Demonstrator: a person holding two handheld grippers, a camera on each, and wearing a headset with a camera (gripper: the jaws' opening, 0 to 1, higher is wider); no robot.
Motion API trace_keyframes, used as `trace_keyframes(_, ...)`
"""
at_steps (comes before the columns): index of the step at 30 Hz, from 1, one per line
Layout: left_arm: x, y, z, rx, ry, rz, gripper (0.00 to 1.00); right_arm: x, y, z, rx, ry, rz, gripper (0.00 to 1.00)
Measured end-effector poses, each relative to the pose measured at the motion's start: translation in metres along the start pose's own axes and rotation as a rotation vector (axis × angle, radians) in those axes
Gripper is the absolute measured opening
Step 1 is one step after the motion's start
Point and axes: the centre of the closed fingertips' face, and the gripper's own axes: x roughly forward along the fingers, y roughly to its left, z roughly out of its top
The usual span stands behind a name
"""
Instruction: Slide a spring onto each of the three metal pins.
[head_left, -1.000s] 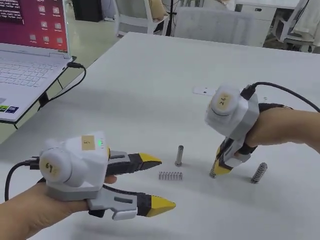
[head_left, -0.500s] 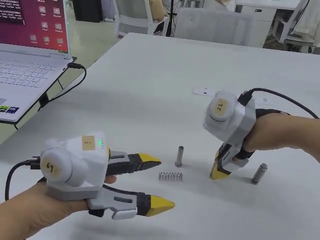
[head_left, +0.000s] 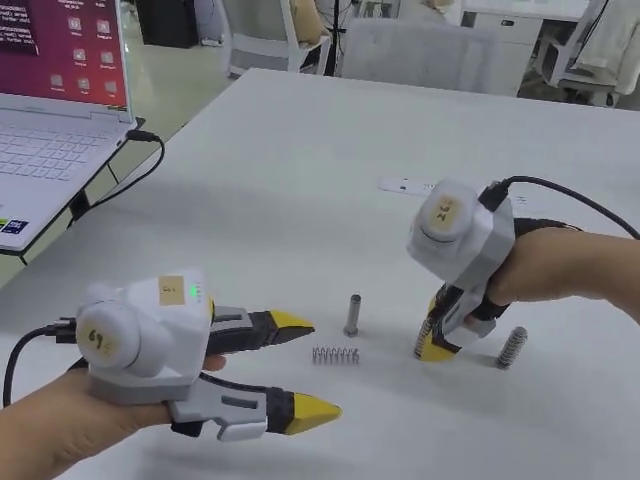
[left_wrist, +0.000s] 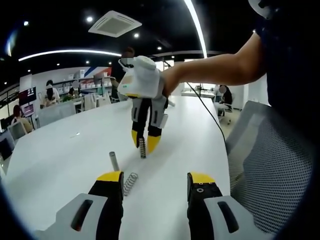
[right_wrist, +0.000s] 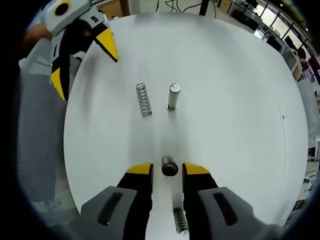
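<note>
one pin bare, one spring loose: about a third of the job left

your right gripper (head_left: 437, 343) is clamped on the held pin (right_wrist: 169, 166) and points down at the table (head_left: 300, 180). seen end-on in the right gripper view, that pin shows a round metal head between the jaws. in the left gripper view and the head view coils wrap it, so i judge that this one wears its spring. near it, on the side away from the other parts, stands the tilted spring (head_left: 510, 347). i cannot tell whether a pin sits inside its coils, though its leaning, near-upright stance suggests one does.

what is plainly left: the bare pin (head_left: 352, 314) stands upright with nothing on it. the loose spring (head_left: 335, 355) lies flat on the table just beside its foot, apparently not touching. your left gripper (head_left: 303, 366) hovers with its jaws spread wide and empty, tips aimed toward that spring. on this reading two pins look served, and the third pairing is not yet begun.
</note>
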Motion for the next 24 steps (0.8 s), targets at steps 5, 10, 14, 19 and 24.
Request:
trace_keyframes(5, 0.0, 0.006, -0.005, -0.006, 0.01, 0.009, 0.44, -0.007, 0.0, -0.001, 0.004, -0.013, -0.015, 0.22)
trace_keyframes(10, 0.0, 0.01, -0.008, -0.008, 0.017, 0.016, 0.44, -0.014, 0.002, 0.0, 0.013, -0.04, -0.025, 0.22)
trace_keyframes(14, 0.001, 0.013, -0.01, -0.009, 0.024, 0.019, 0.44, -0.017, 0.005, -0.001, 0.02, -0.052, -0.032, 0.22)
trace_keyframes(19, 0.002, 0.018, -0.015, -0.01, 0.036, 0.02, 0.43, -0.019, 0.01, -0.006, 0.033, -0.062, -0.038, 0.22)
trace_keyframes(24, 0.005, 0.023, -0.018, -0.011, 0.046, 0.019, 0.43, -0.023, 0.015, -0.012, 0.049, -0.073, -0.048, 0.22)
